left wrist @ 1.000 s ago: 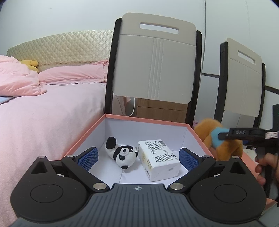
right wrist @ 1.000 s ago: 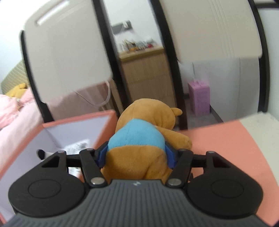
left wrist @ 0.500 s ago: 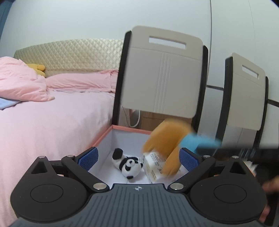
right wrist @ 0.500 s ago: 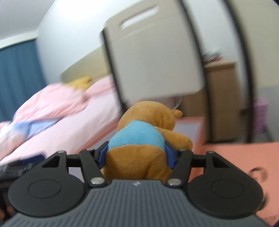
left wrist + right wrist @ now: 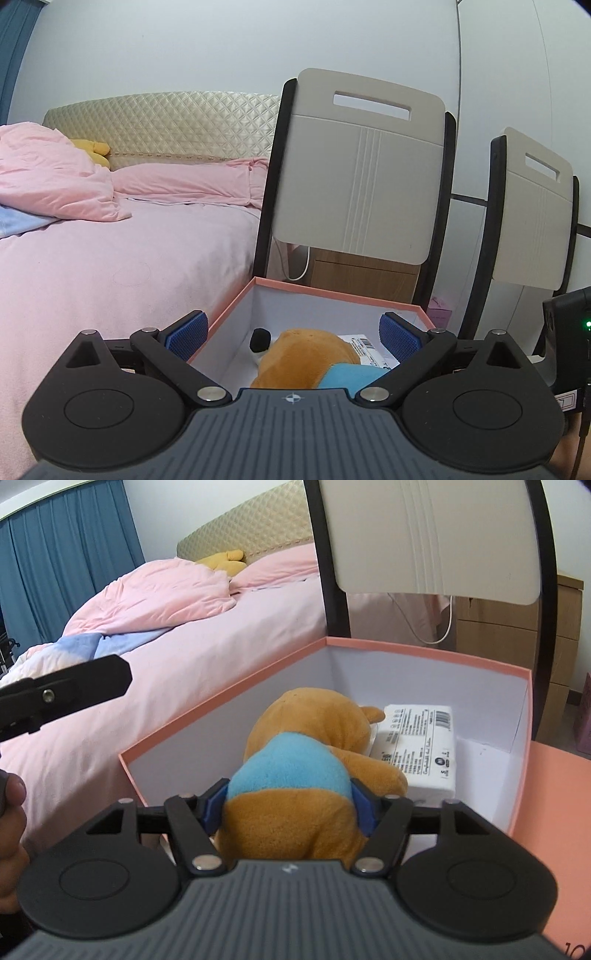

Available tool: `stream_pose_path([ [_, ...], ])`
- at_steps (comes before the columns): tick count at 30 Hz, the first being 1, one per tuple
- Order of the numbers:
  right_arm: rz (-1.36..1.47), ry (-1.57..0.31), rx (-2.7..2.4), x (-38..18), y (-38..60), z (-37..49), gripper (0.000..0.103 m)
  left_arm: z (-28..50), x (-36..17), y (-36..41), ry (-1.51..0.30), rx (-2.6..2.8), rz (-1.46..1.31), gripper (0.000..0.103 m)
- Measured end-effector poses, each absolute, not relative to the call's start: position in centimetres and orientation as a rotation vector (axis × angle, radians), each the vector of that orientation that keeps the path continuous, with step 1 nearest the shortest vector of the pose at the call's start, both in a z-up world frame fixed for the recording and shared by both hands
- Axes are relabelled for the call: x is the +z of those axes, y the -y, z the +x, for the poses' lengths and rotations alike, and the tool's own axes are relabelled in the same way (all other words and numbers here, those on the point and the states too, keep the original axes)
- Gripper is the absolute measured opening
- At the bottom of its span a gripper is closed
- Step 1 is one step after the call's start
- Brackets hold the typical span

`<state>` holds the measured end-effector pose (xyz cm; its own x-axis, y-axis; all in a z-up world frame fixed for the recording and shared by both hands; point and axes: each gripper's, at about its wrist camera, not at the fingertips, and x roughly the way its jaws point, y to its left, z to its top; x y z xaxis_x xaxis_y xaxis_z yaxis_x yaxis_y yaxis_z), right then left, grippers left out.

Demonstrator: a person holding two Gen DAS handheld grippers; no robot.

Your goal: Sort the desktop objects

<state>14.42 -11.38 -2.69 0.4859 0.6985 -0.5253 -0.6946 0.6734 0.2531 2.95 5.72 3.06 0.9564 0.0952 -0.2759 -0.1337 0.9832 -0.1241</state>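
Observation:
My right gripper (image 5: 290,805) is shut on a brown plush bear with a blue shirt (image 5: 303,764) and holds it inside the pink box (image 5: 424,653). The bear's head lies against a white tissue pack (image 5: 421,749) in the box. In the left wrist view the bear (image 5: 306,354) covers most of the panda plush (image 5: 260,341), and only a corner of the tissue pack (image 5: 364,345) shows. My left gripper (image 5: 293,334) is open and empty, held above the near edge of the box (image 5: 332,291).
A pink bed (image 5: 110,258) lies left of the box. Two beige chairs (image 5: 358,184) stand behind it, with a wooden cabinet (image 5: 517,627) beyond. The box lid (image 5: 554,812) lies to the right. My left gripper's finger (image 5: 74,686) shows at the left of the right wrist view.
My right gripper carried the bear leftward from over the lid and down into the box, onto the panda. My left gripper rose and tilted up a little, staying open.

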Motion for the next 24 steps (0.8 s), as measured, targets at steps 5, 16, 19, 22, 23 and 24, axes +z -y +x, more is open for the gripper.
stream_pose_path([
  [5,0.021,-0.605,0.830,-2.3,11.8,14.8,0.097,3.0,3.0,-5.5,-0.276,0.109,-0.136,0.100],
  [16,0.048,-0.499,0.692,-0.1,16.6,12.5,0.103,3.0,2.6,-4.7,-0.285,0.076,-0.107,0.100],
  [19,0.052,-0.475,0.643,0.1,18.2,11.6,0.103,2.9,2.6,-4.6,-0.287,0.070,-0.103,0.100],
  [22,0.051,-0.457,0.589,0.3,19.5,10.7,0.103,2.9,2.6,-4.3,-0.288,0.063,-0.096,0.100],
  [23,0.050,-0.450,0.570,0.3,19.9,10.4,0.103,2.9,2.5,-4.2,-0.289,0.060,-0.093,0.100],
  [24,0.051,-0.443,0.552,0.4,20.3,10.2,0.103,2.8,2.5,-4.1,-0.290,0.056,-0.090,0.100],
])
